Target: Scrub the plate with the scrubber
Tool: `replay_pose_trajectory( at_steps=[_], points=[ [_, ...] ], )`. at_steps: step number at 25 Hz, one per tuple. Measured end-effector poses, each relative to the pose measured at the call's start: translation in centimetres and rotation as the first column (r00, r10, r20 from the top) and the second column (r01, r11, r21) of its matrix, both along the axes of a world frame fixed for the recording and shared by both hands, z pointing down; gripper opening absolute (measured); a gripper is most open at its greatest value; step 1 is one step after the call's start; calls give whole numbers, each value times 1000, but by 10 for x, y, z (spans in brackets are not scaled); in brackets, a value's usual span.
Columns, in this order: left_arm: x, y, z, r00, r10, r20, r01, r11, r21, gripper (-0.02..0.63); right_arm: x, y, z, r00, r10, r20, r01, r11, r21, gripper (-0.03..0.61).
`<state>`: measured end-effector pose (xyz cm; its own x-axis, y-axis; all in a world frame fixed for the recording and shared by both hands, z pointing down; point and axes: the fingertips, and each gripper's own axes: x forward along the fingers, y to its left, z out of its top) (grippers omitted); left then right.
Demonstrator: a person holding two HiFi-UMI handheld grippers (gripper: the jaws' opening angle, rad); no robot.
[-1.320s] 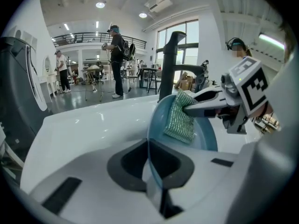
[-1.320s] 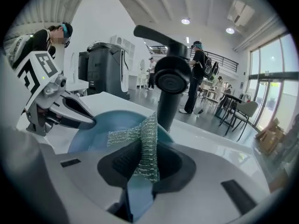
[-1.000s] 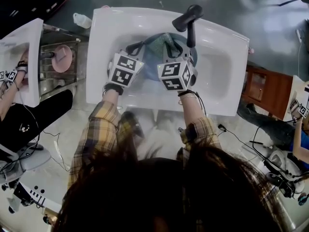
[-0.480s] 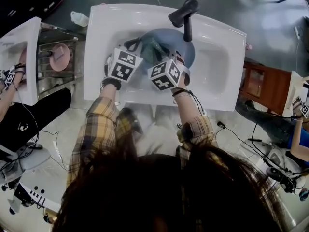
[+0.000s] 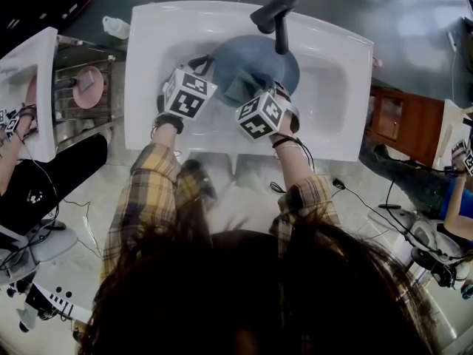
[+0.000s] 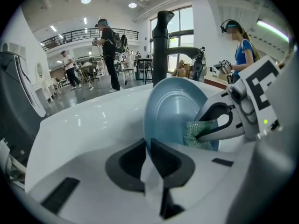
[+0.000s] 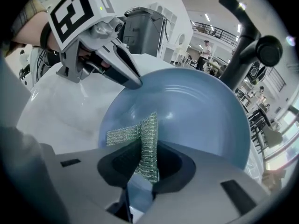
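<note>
A blue plate (image 5: 259, 59) stands tilted on edge in the white sink (image 5: 332, 95), under the black faucet (image 5: 275, 15). My left gripper (image 5: 205, 71) is shut on the plate's left rim (image 6: 148, 125); the same grip shows in the right gripper view (image 7: 135, 82). My right gripper (image 7: 145, 164) is shut on a green mesh scrubber (image 7: 145, 143), which rests against the plate's face (image 7: 196, 111). In the left gripper view the scrubber (image 6: 198, 133) sits low on the plate between the right gripper's fingers (image 6: 219, 120). Seen from the head, the scrubber (image 5: 244, 86) lies over the plate's lower middle.
The sink's wide rim (image 5: 148, 87) surrounds the basin. A pink dish (image 5: 87, 86) sits on a metal rack to the left, and a small bottle (image 5: 118, 26) lies beyond the sink's corner. Other people work at stations on both sides.
The right gripper with the scrubber has shifted across the plate's face, and the plate now stands a little farther back under the faucet. The left gripper keeps its grip on the rim.
</note>
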<state>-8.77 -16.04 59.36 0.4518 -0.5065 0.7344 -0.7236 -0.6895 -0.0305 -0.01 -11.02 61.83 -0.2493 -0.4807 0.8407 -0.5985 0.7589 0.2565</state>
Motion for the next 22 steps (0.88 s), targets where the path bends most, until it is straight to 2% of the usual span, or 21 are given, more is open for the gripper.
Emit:
replay_pose_trajectory(
  at_steps=[14,22],
  points=[
    [8,6,8,999,44,7,-43,999,-26,34,58,-6,-13,996,-3,-92,5,1000,26,87],
    [9,7,8,998,56,8,-56,998,-21,35,88,-28,-35,991,40,-130,-25,993,113,94]
  ],
)
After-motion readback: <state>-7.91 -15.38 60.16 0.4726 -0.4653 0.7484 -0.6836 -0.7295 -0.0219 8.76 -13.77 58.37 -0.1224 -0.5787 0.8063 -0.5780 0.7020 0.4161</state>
